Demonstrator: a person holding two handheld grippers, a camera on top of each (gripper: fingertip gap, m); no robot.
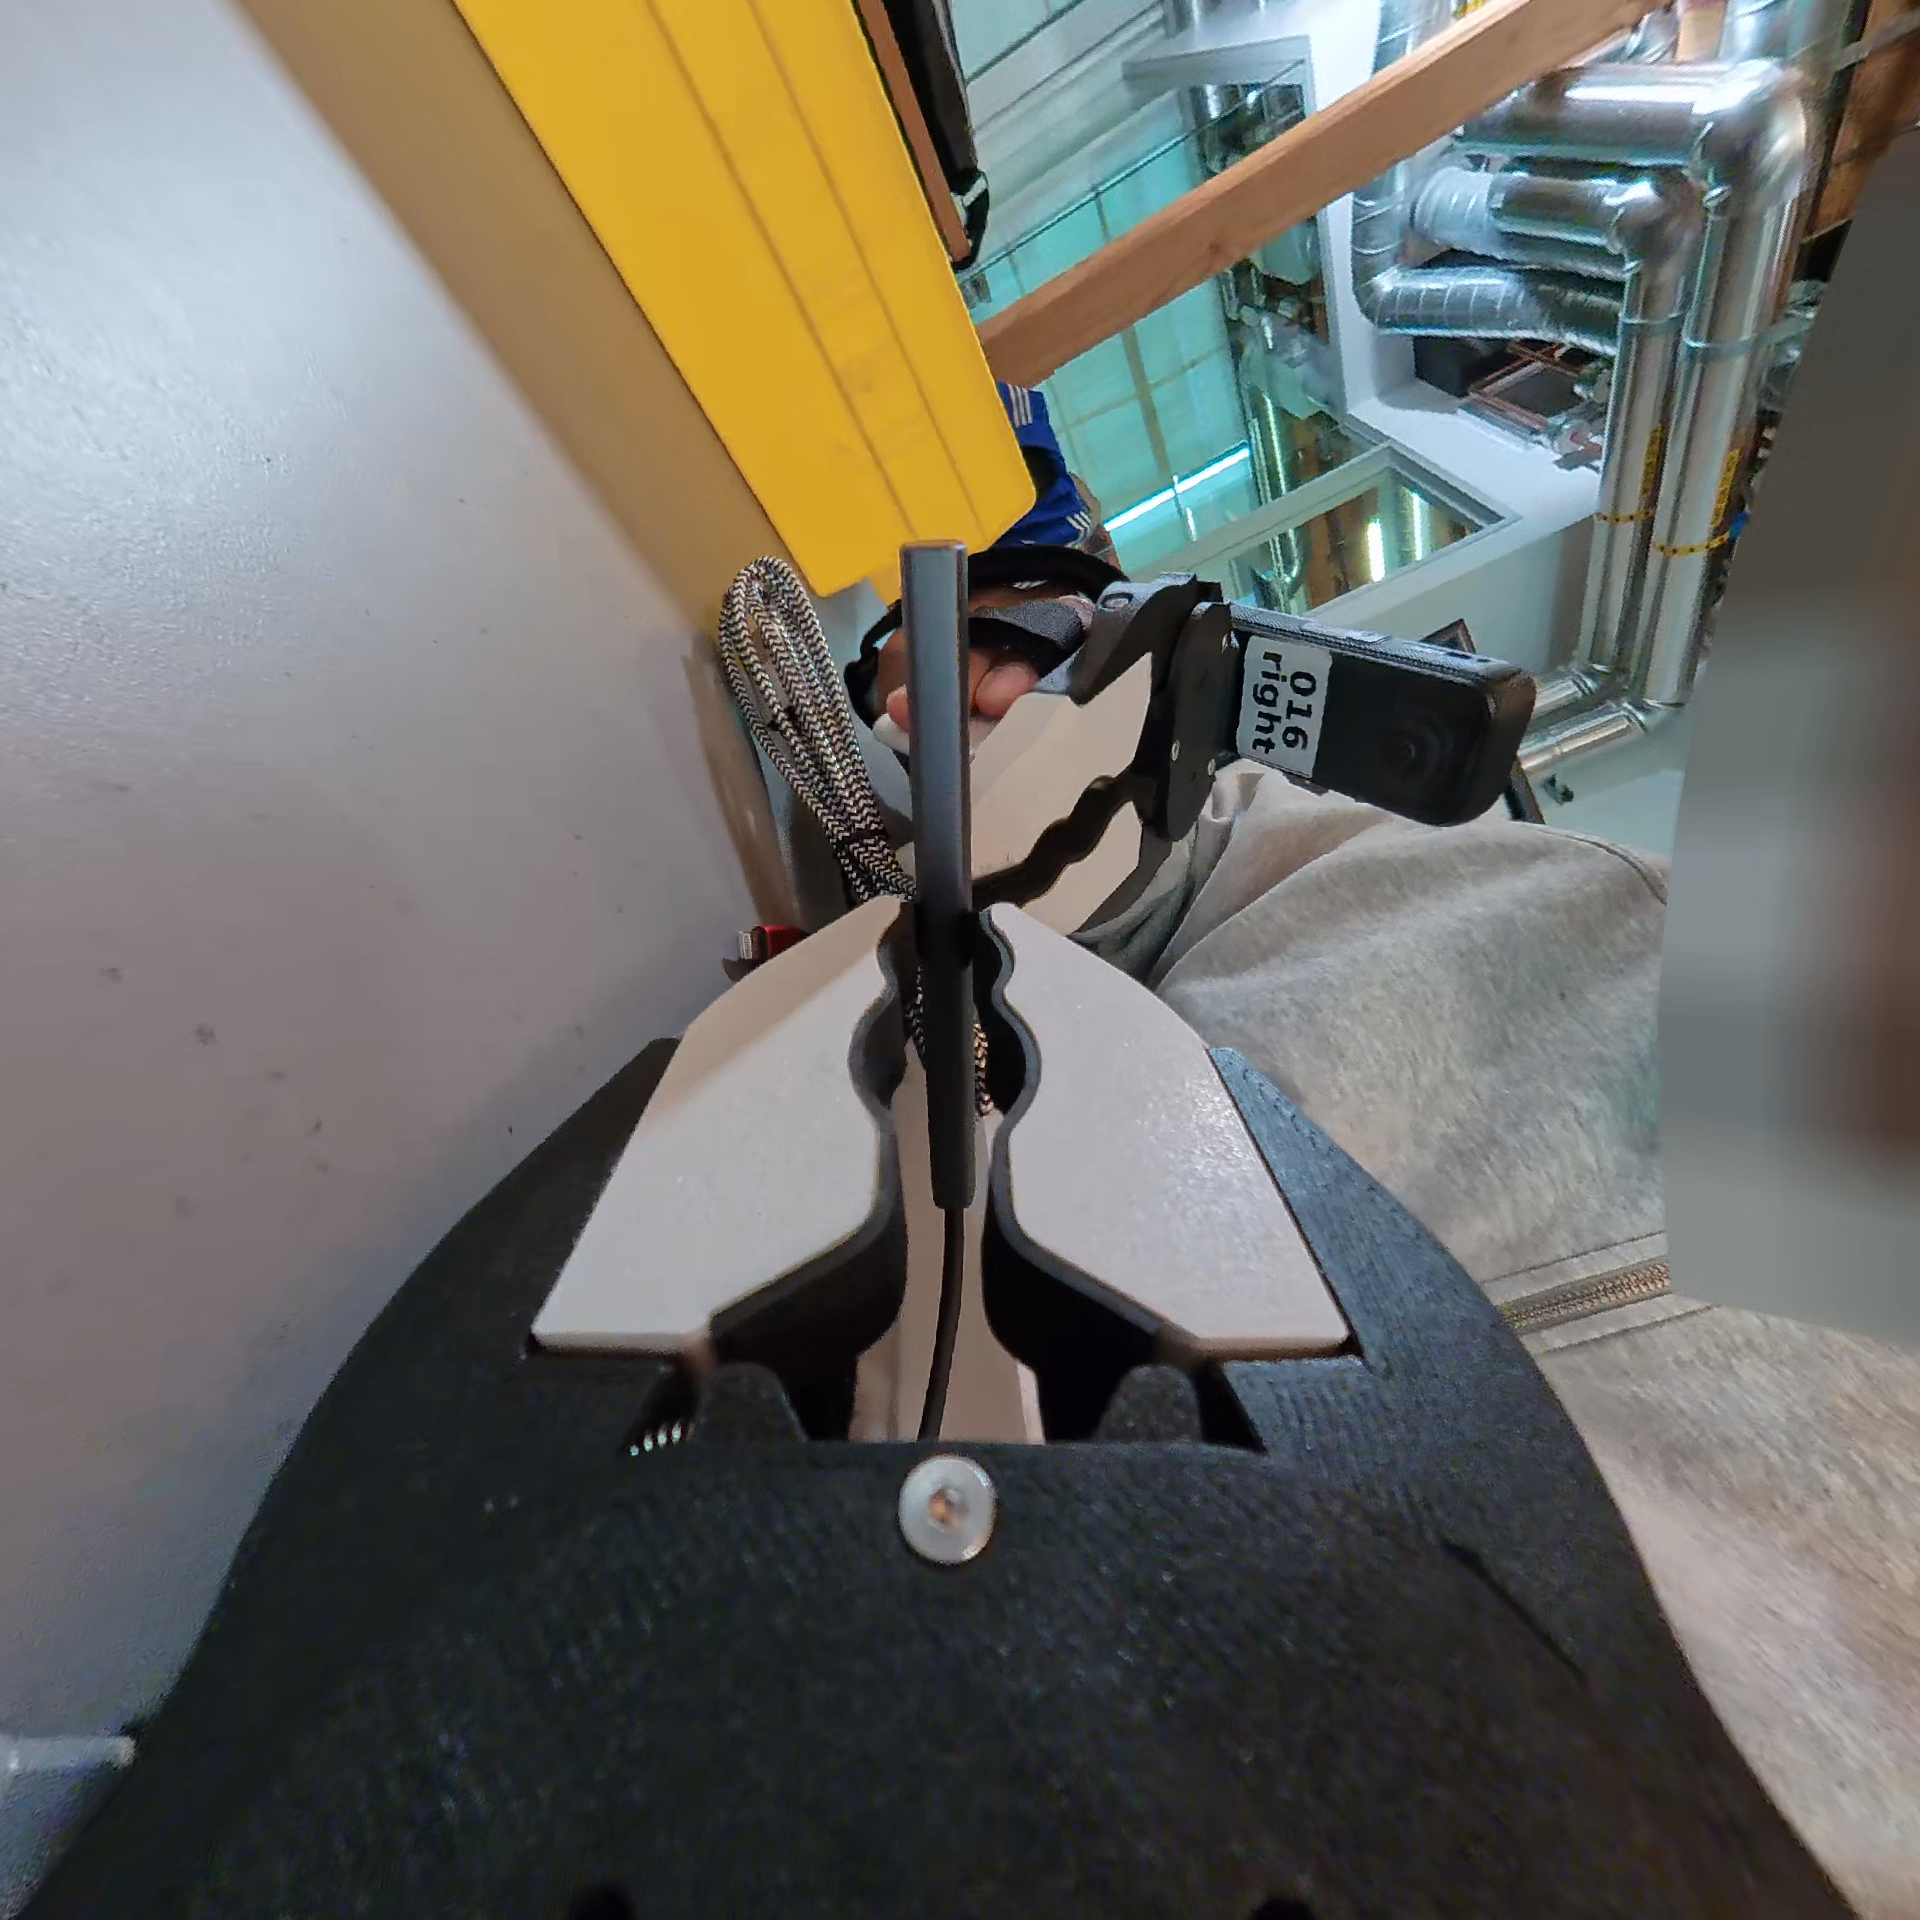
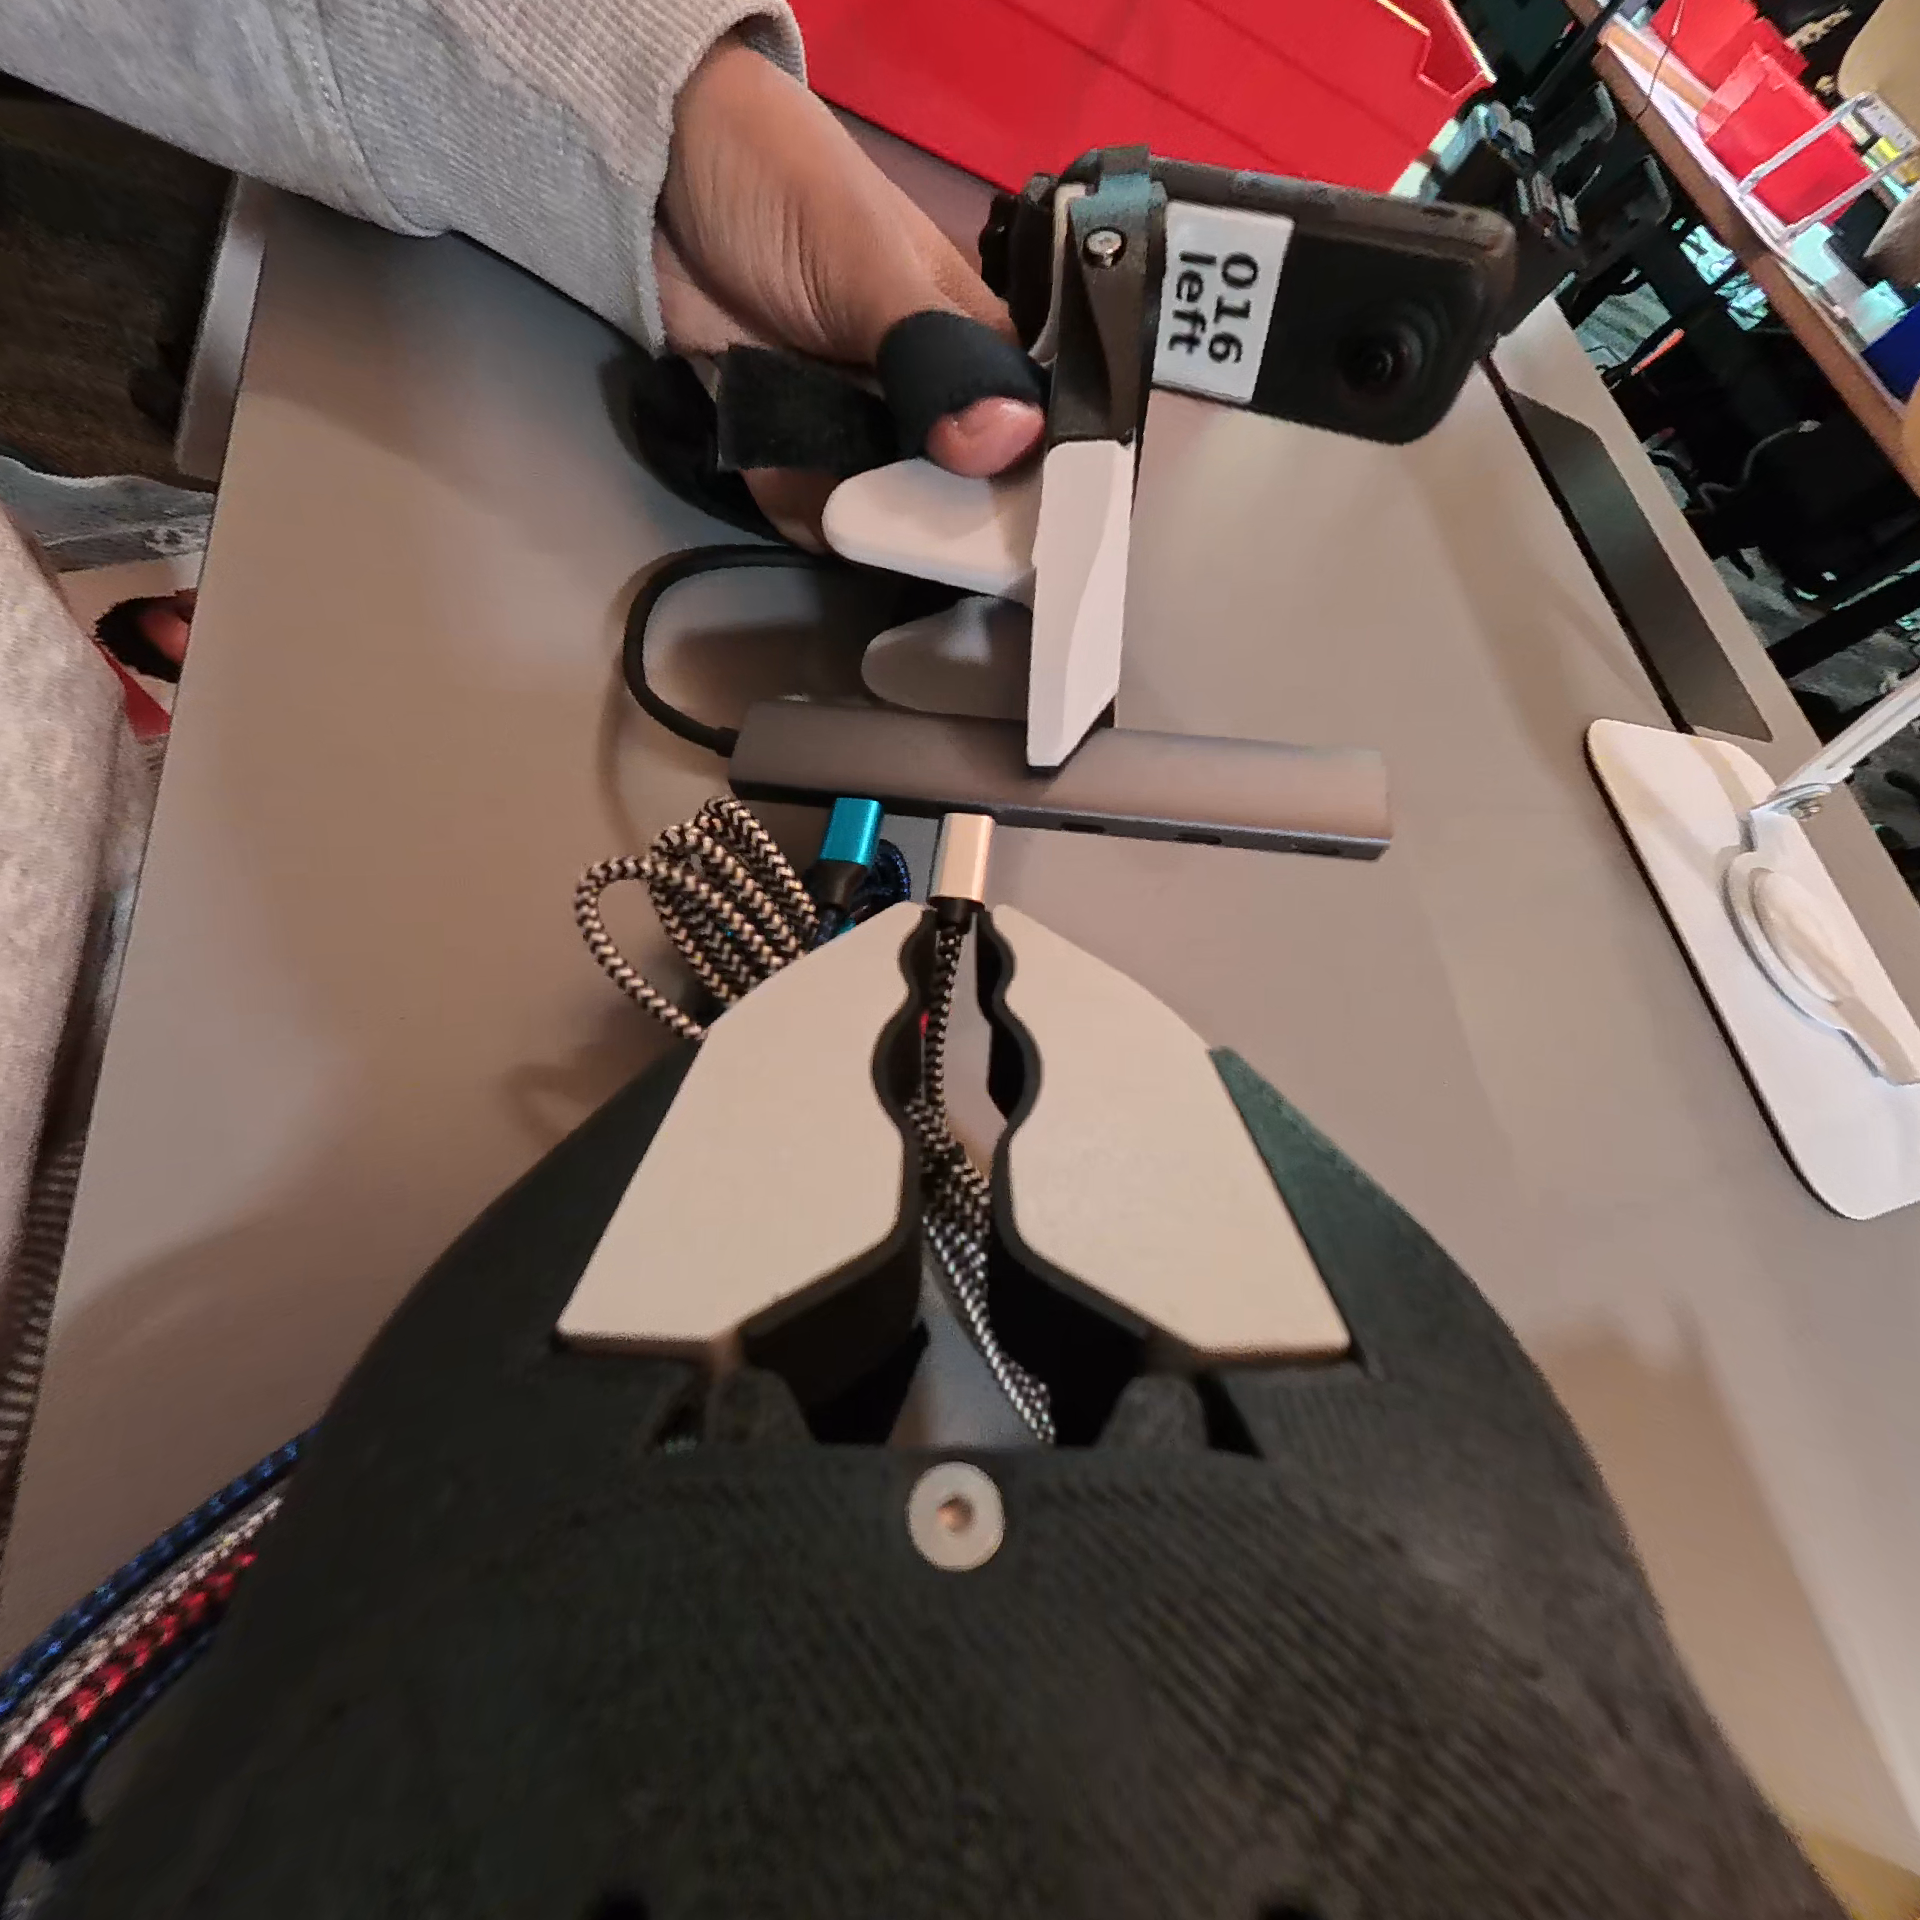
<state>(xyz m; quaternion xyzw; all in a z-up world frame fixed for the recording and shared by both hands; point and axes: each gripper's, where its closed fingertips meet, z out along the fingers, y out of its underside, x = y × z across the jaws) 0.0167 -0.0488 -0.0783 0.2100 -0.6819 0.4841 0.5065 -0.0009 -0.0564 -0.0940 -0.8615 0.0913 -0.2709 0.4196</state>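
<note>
My left gripper (image 1: 938, 914) is shut on a slim grey USB hub (image 1: 935, 790), which stands edge-on between its fingertips; the hub's black cord runs back between the jaws. In the right wrist view the hub (image 2: 1195, 795) lies across the grey table (image 2: 416, 727), held from above by the left gripper (image 2: 1049, 764). My right gripper (image 2: 951, 909) is shut on a black-and-white braided cable (image 2: 940, 1039) just behind its silver plug (image 2: 961, 857), which meets the hub's side. A teal plug (image 2: 852, 836) sits in the neighbouring port.
Coiled braided cable (image 2: 707, 904) lies left of the hub. A white plate with a clear stand (image 2: 1745, 935) sits at the table's right. Red bins (image 2: 1091, 73) stand beyond. A yellow bin (image 1: 790, 260) and the right gripper's camera (image 1: 1382, 727) show in the left wrist view. Left and right tips are no more than a few centimetres apart.
</note>
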